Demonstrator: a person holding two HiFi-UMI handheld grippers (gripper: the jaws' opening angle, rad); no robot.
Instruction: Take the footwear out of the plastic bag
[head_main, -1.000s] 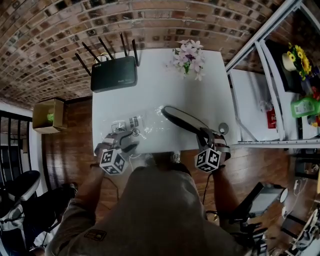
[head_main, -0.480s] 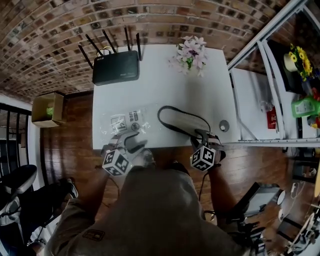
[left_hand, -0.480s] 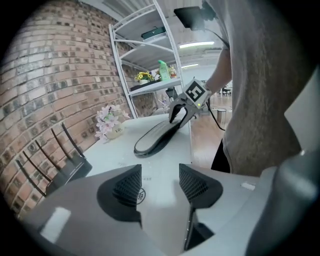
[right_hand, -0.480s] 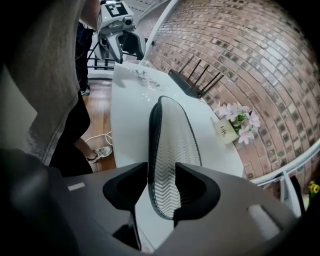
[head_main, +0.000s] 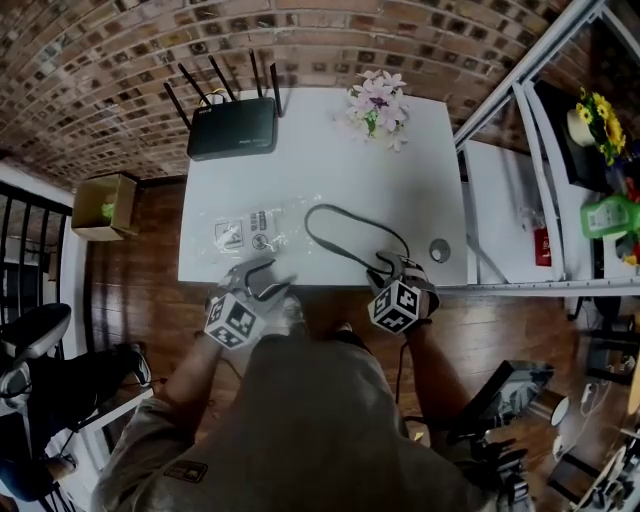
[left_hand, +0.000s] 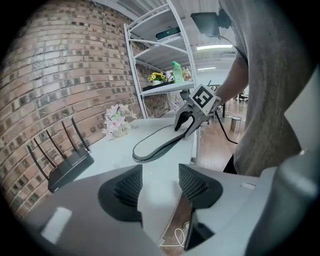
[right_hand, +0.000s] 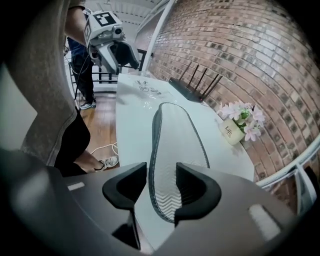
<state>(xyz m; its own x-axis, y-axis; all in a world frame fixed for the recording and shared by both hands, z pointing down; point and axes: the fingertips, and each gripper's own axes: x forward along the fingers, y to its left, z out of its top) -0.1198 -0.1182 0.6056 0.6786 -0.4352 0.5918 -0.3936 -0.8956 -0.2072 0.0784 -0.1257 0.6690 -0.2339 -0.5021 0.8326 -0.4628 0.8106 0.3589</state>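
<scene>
Right gripper (right_hand: 161, 187) jaws apart, just been opening; the near end of the slipper (right_hand: 177, 145) lies loose between them, not pinched. Left gripper (left_hand: 160, 185) jaws apart and empty over the counter's (head_main: 320, 170) near edge, with the plastic bag (head_main: 250, 232) flat just ahead of it. The slipper lies flat on the counter beside the bag, out of it, with router (head_main: 232, 128) and flowers (head_main: 378, 103) well apart at the far edge.

Print (head_main: 230, 235) on the plastic bag (head_main: 288, 236) illegibly small
</scene>
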